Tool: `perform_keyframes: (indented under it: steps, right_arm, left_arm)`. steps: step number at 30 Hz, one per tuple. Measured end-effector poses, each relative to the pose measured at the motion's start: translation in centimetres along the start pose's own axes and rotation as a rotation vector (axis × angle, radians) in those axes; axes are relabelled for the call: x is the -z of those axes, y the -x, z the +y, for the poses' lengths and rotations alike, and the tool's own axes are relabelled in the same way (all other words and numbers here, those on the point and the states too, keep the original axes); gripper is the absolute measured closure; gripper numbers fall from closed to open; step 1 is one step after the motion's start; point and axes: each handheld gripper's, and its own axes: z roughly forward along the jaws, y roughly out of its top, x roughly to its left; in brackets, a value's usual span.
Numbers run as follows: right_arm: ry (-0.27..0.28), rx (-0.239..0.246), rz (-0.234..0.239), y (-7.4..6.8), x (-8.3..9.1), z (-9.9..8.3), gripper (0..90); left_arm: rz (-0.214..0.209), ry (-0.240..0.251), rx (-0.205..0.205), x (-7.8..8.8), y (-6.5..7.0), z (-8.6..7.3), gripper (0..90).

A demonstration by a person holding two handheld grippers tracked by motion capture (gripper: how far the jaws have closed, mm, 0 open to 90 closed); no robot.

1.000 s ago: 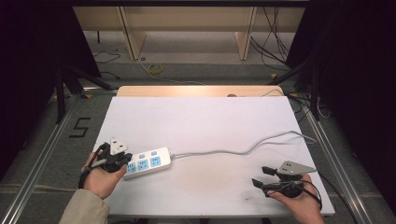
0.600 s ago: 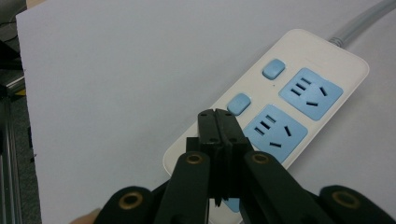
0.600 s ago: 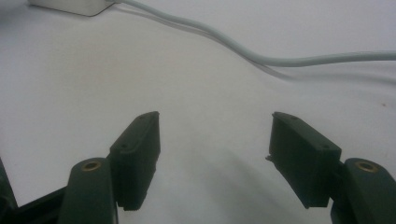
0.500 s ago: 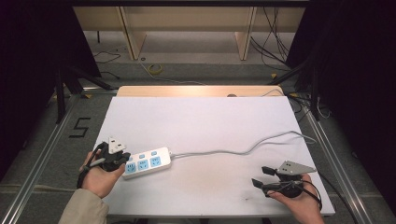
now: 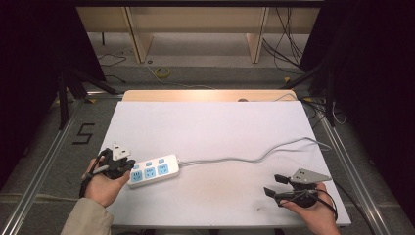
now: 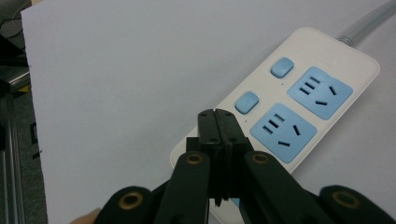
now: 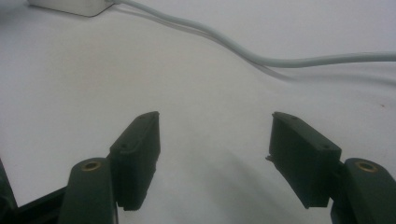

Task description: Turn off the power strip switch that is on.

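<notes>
My left tongs (image 5: 128,165) sit pressed together at the power strip (image 5: 152,170); my right tongs (image 5: 275,185) hang spread over the white surface (image 5: 210,127).
The left gripper view shows tips closed above its blue sockets (image 6: 282,131); the right gripper view shows the grey cable (image 7: 261,56) passing beyond spread jaws; nothing has shifted since a second ago.
</notes>
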Motion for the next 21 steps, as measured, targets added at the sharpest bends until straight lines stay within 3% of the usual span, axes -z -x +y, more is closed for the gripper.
perform_keyframes:
  steps: [6,21]
  right_arm:
    - [-0.001,0.000,-0.001,-0.01,0.03,0.01,34.6]
    - [-0.001,0.002,-0.004,0.00,0.02,0.01,34.6]
  left_arm:
    - [0.020,-0.011,-0.013,-0.12,-0.01,-0.01,89.8]
    - [0.012,-0.030,-0.009,-0.29,-0.37,0.23,89.9]
